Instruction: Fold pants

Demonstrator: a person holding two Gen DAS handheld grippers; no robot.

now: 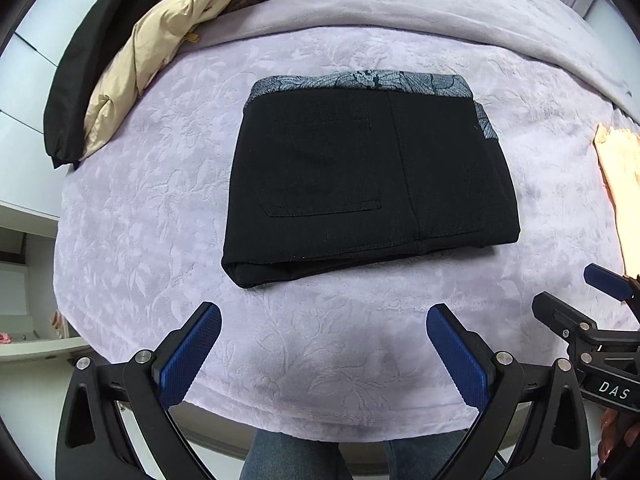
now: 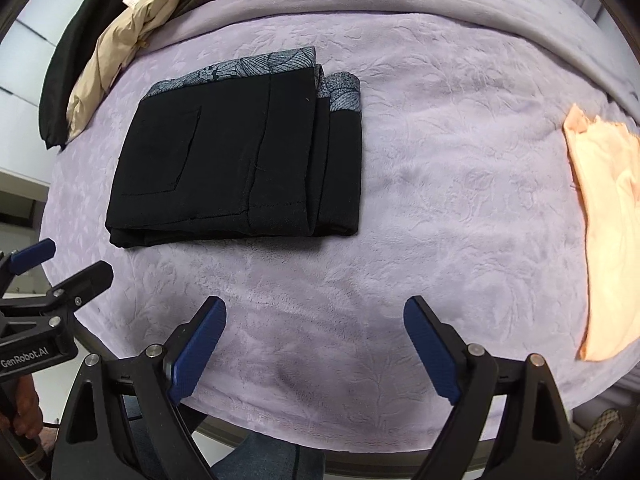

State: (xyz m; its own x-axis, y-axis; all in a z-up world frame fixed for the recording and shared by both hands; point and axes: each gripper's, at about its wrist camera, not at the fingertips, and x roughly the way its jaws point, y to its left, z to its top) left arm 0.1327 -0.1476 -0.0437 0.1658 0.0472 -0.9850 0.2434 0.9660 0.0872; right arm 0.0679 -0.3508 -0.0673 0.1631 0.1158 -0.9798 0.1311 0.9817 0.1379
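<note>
In the left wrist view, the pants (image 1: pixel 368 176) lie folded into a compact black bundle in the middle of the frame on the lilac blanket (image 1: pixel 160 208), with a grey patterned band along their far edge. The pile of clothes (image 1: pixel 168 40) at the upper left is cut off by the frame's edge, so its pieces are hard to sort out (a tan jacket and something dark, at least), and a peach cloth (image 1: pixel 618 184) is clipped at the right edge. The left gripper (image 1: pixel 324 320) points down over bare blanket below the pants, jaws spread wide with nothing between them. The right gripper's fingers poke in at the lower right. In the right wrist view, the pants (image 2: pixel 240 160) sit left of centre, their stacked layers showing along the right side. The right gripper (image 2: pixel 316 316) also points down over bare blanket, jaws wide and empty. The left gripper (image 2: pixel 60 264) shows at the lower left, partly cut off, and a hand (image 2: pixel 24 412) grips its handle below.
</note>
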